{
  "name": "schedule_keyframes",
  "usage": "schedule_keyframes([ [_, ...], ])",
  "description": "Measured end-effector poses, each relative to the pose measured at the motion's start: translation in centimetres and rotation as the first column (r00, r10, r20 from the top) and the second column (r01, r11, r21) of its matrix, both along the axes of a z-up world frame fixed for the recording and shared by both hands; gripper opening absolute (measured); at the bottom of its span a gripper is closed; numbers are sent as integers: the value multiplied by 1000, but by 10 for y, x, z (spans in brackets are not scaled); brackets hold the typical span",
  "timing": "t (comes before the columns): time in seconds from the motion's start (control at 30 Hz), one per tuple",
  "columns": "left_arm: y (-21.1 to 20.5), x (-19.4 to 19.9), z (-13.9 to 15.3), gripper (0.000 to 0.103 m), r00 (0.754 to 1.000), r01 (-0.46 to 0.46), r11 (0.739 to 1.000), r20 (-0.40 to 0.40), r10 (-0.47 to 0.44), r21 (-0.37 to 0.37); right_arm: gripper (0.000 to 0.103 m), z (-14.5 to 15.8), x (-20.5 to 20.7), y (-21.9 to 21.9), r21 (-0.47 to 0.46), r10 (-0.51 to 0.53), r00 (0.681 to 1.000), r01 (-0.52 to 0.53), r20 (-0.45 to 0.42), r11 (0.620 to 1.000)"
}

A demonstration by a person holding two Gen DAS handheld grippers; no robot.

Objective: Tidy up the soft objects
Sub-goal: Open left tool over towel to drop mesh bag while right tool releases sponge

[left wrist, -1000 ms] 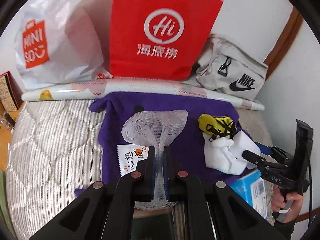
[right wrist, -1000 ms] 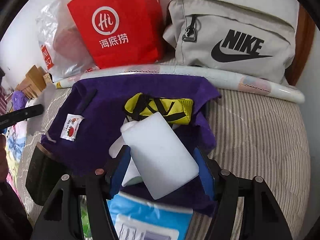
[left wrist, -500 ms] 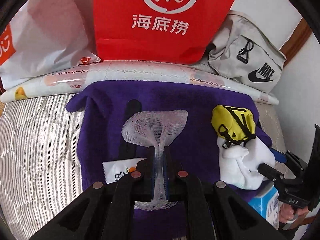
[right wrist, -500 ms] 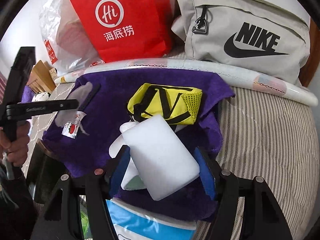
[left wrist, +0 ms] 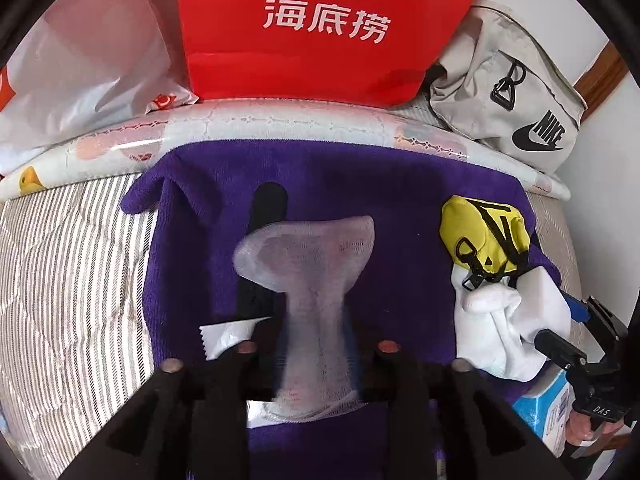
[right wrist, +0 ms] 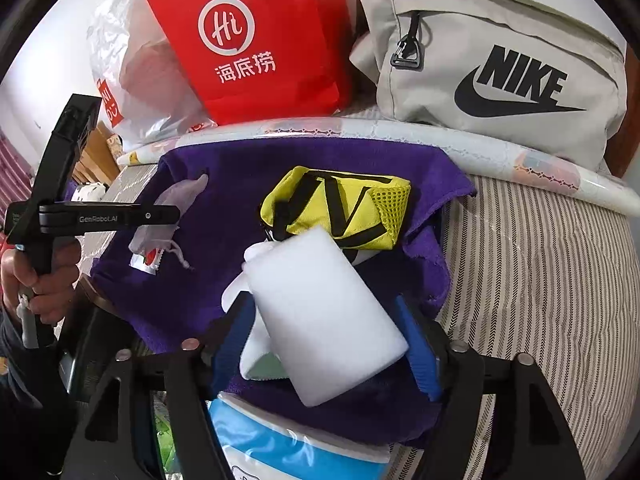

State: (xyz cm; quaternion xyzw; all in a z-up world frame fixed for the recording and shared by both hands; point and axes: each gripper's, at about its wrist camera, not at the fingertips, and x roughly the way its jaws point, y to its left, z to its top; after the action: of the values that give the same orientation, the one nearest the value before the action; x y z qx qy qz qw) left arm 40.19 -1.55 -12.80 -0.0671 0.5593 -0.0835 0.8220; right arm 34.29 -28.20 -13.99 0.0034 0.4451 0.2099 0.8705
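Note:
A purple towel (left wrist: 400,208) lies spread on the striped mattress; it also shows in the right wrist view (right wrist: 280,160). My left gripper (left wrist: 314,344) has opened; a white mesh pouch (left wrist: 308,256) lies blurred between its fingers over the towel. The left gripper also shows in the right wrist view (right wrist: 172,216), with the pouch (right wrist: 176,196) under it. My right gripper (right wrist: 328,320) stands open around a white sponge block (right wrist: 320,320), which leans on a white sock (right wrist: 244,296). A yellow mesh bag (right wrist: 340,208) lies just beyond the sponge.
A red paper bag (left wrist: 320,28), a white plastic bag (left wrist: 92,56) and a grey Nike bag (right wrist: 500,72) stand behind a rolled mat (left wrist: 280,120). A small sachet (left wrist: 224,336) lies on the towel. A blue box (right wrist: 280,448) sits below the right gripper.
My left gripper moved forward over the towel and its fingers spread apart, releasing the mesh pouch. The right gripper edged slightly forward, still open around the sponge.

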Motion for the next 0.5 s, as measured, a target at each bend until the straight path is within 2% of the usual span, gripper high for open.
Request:
schedule_keyframes([
  [0.03,1,-1,2,36,1000,0,1000,7,0,-5,74,0,0,1,-5,2,1000,-2,0,1000],
  [0.1,3,-4,8,55,999,2,1000,33,-1,-19,74,2,-1,1,-6,14,1000,-14,18,1000],
  [0.17,5,-8,15,65,998,-4,1000,64,6,-28,74,3,-2,1,-21,9,1000,-9,23,1000],
  [0.4,12,-20,31,67,996,-31,999,84,31,-10,75,15,-10,-5,-40,-33,999,34,42,999],
  [0.5,18,-30,38,67,994,-49,999,102,50,-5,75,21,-13,-10,-11,-47,998,48,30,999],
])
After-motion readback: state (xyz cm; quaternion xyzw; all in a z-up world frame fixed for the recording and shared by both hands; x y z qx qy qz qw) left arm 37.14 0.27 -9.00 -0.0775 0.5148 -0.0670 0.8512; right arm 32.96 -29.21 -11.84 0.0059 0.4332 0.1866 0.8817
